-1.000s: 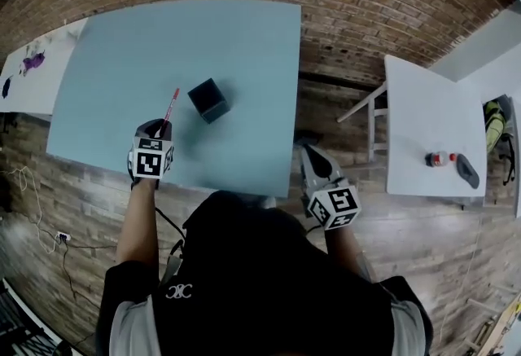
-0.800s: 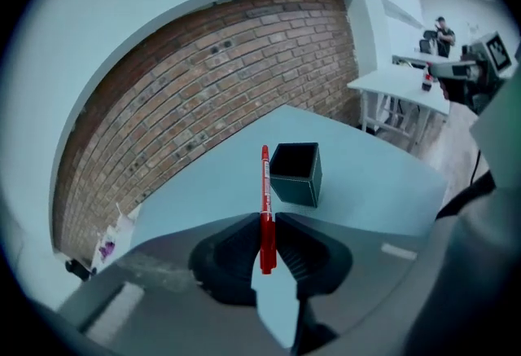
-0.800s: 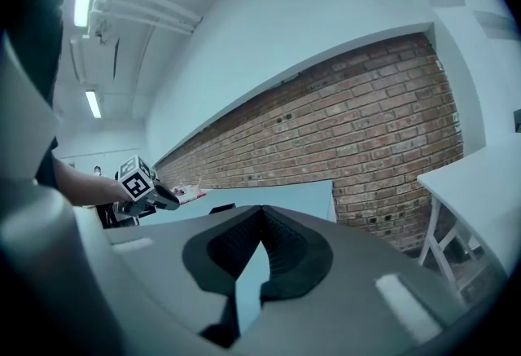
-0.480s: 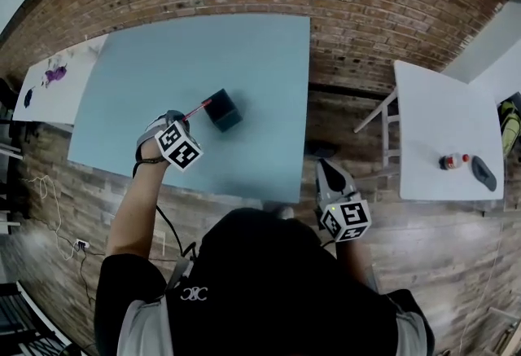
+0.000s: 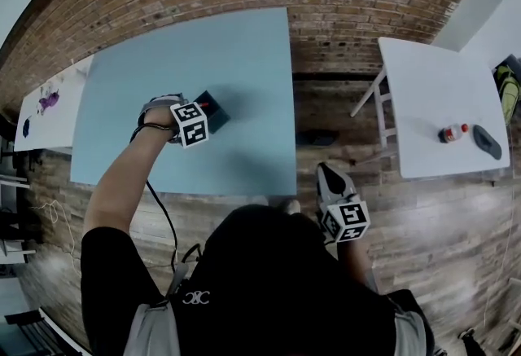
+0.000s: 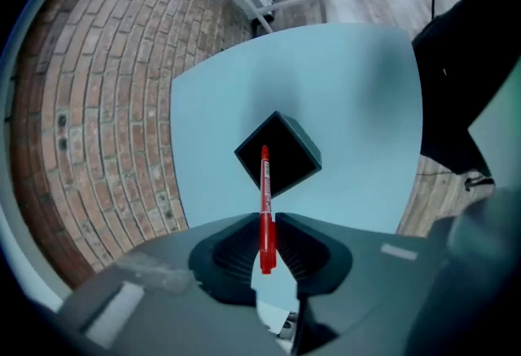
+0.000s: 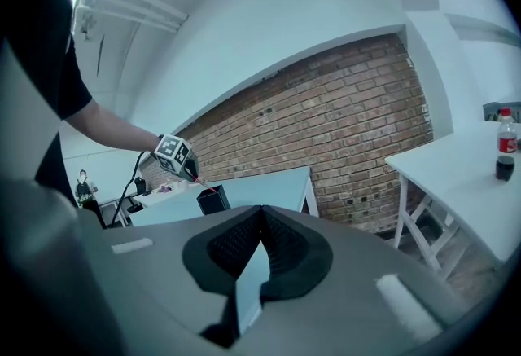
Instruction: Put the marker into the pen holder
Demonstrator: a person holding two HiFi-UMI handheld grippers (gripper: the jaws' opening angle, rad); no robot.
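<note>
A black square pen holder (image 5: 213,110) stands on the light blue table (image 5: 236,45). My left gripper (image 5: 201,110) hovers right beside and above it, shut on a red marker (image 6: 265,195). In the left gripper view the marker runs out from between the pads, and its tip lies over the dark opening of the pen holder (image 6: 285,149). My right gripper (image 5: 329,175) hangs off the table's near right corner over the brick floor, shut with nothing in it. The right gripper view shows the pen holder (image 7: 212,199) far off, with the left gripper (image 7: 189,171) above it.
A white table (image 5: 431,94) at the right carries a soda bottle (image 5: 453,133) and a dark object (image 5: 488,141). Another white surface (image 5: 45,106) with purple marks adjoins the blue table's left end. Brick floor surrounds the tables.
My left gripper has rolled and swung right to the pen holder, so the marker now points over its opening. The right gripper has sunk a little beside the table.
</note>
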